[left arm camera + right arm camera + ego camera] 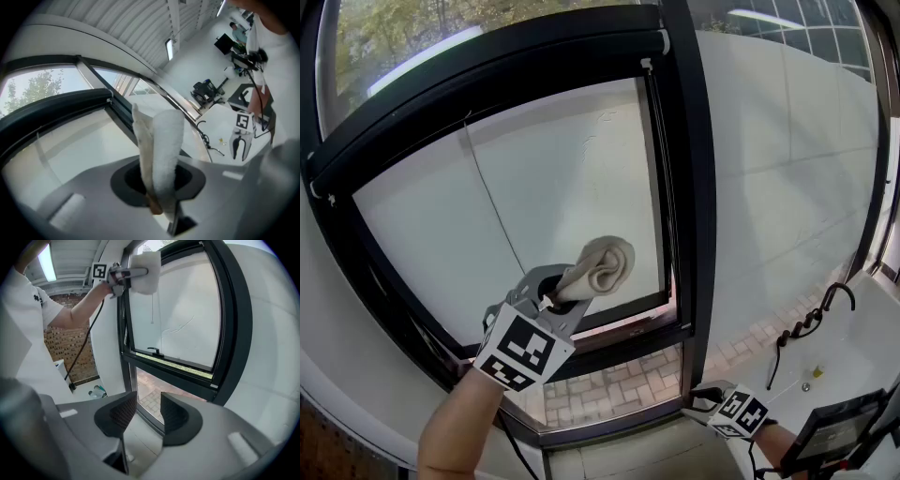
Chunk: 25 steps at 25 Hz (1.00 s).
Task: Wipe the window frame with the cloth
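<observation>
I see my left gripper (561, 292) clamped on a rolled cream terry cloth (605, 265), raised before the white pane (544, 178) and near the black metal window frame (682, 187). My right gripper (701, 401) hangs low, under the frame's bottom corner.

My cloth (602, 266) is a cream terry rag folded into a thick roll (its free end curls over). It is pinched at one end in the left gripper (555, 296) and juts out before the pane, just beside the right upright of the black window frame (682, 187). I cannot tell whether they touch.
</observation>
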Tool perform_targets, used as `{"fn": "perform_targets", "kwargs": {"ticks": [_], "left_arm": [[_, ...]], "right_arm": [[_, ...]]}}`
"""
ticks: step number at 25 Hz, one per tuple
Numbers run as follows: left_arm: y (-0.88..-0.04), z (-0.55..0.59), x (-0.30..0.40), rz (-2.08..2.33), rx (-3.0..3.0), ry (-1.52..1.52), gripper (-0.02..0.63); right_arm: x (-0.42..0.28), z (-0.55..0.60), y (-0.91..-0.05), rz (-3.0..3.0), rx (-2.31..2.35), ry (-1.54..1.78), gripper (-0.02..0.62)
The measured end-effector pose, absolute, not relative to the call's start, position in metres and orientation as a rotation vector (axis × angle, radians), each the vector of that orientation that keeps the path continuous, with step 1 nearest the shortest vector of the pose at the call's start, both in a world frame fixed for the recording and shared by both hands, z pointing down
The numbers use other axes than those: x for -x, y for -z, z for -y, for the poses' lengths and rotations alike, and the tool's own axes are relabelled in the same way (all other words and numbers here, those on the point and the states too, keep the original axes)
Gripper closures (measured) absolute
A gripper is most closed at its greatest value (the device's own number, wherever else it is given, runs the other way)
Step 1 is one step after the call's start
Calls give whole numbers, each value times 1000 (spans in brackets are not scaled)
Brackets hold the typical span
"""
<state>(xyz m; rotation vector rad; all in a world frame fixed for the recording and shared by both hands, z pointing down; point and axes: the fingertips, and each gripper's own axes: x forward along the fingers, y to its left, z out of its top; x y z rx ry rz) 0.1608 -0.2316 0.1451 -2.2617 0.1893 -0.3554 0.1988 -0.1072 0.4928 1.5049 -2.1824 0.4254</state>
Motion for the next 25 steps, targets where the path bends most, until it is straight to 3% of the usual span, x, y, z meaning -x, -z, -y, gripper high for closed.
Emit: {"fn": "perform_targets", "kwargs": {"ticks": [9,17,25], "left_arm": [[24,245,-291,-286,1979,357,514],[131,242,-359,-472,1691,380,514],[110,246,-424,-495,1563,511,514]], "right_arm": [[-236,79,-502,2144,-1564,-493,443],[-254,60,-507,2116,-1683,-519,442],[-263,33,-515,2087,-1726,-547,442]]}}
